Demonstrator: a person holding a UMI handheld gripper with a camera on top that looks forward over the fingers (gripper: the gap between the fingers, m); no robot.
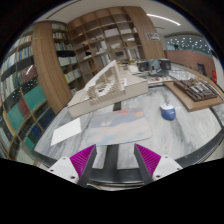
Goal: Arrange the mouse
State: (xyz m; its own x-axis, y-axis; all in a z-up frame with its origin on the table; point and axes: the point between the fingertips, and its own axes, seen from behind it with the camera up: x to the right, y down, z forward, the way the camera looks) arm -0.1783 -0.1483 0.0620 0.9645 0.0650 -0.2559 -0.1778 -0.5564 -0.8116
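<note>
Big brown bookshelves (95, 40) fill the top and the upper left of the frame, with books and boxes on them. Below them sits a wide grey table (150, 128) that takes up the middle of the frame.

On the table, just above the middle, stands a pale wooden model (108, 85) that looks like a small building. At the right side of the frame lies a flat wooden tray (195, 93) with low walls. A white sheet of paper (72, 129) lies on the table at the lower left, near the left finger. A shiny flat mat (122, 124) with soft colours lies in the middle, just ahead of the fingers. A small blue cup (167, 112) stands to the right of the mat, apart from it.

The claw (118, 158) is at the bottom of the frame. Its two fingers are spread wide, with pink pads (80, 160) on their inner sides. Nothing sits between them.

I cannot find a mouse anywhere on the table.
</note>
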